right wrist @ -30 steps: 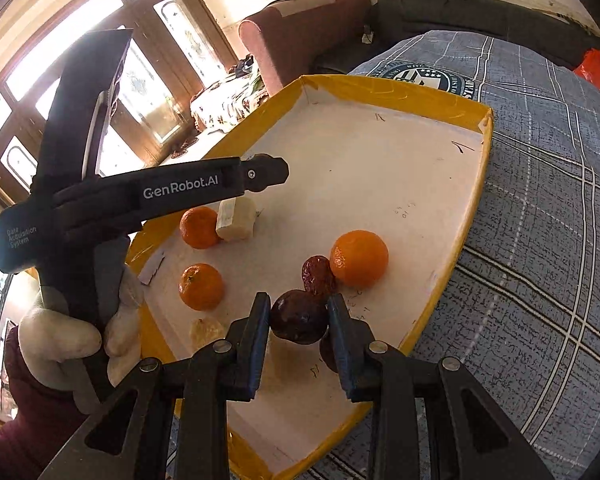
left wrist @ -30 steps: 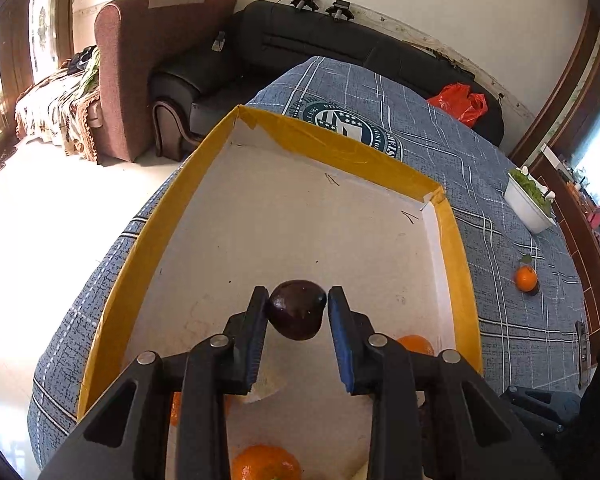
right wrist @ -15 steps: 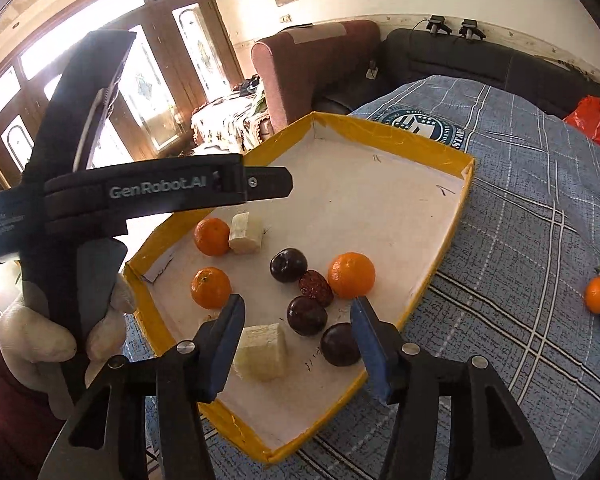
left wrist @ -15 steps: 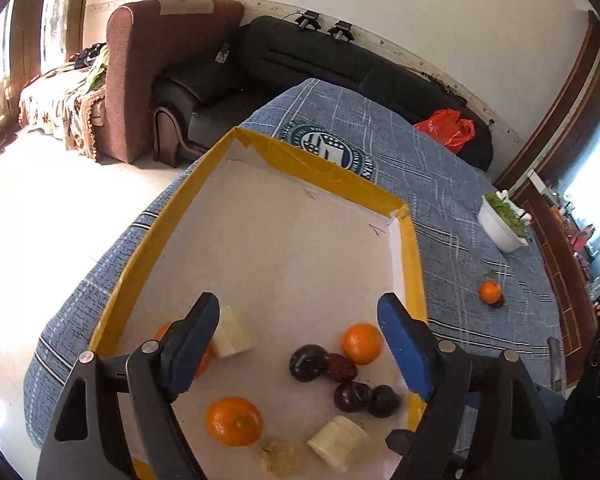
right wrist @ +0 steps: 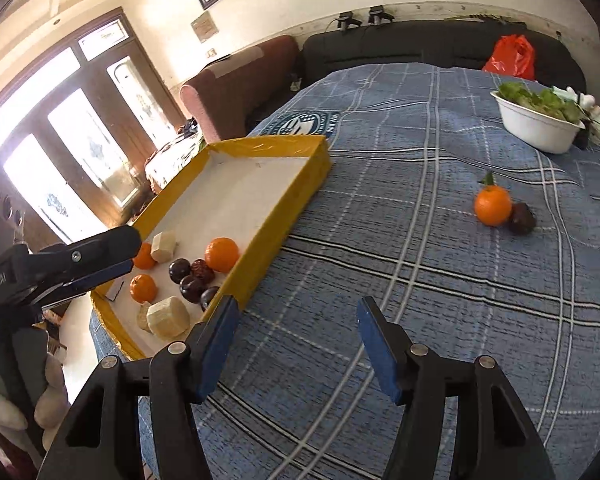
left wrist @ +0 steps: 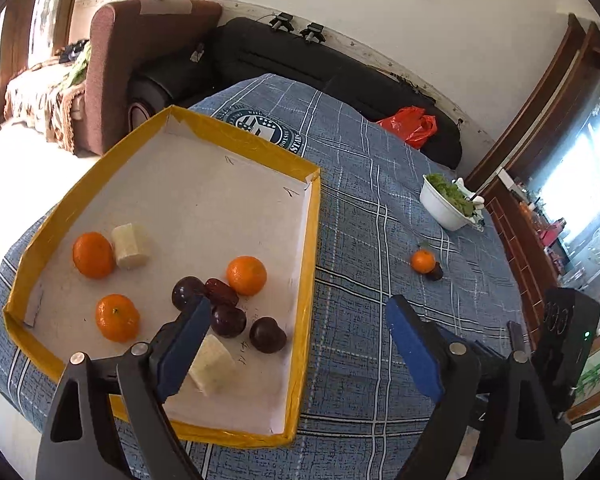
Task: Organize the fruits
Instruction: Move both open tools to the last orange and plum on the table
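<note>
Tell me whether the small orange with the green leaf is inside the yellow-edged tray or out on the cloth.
Out. The leafy orange sits on the blue plaid cloth, well right of the tray.

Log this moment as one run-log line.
left tongs: open, empty | right tongs: open, empty | tray: fruit inside | tablecloth: orange and dark plum remain

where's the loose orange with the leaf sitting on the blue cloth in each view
Left wrist: the round orange with a green leaf is right of centre, beyond the yellow-rimmed tray.
Right wrist: it is upper right, on the cloth.
Shared landmark: the white bowl of greens behind it.
</note>
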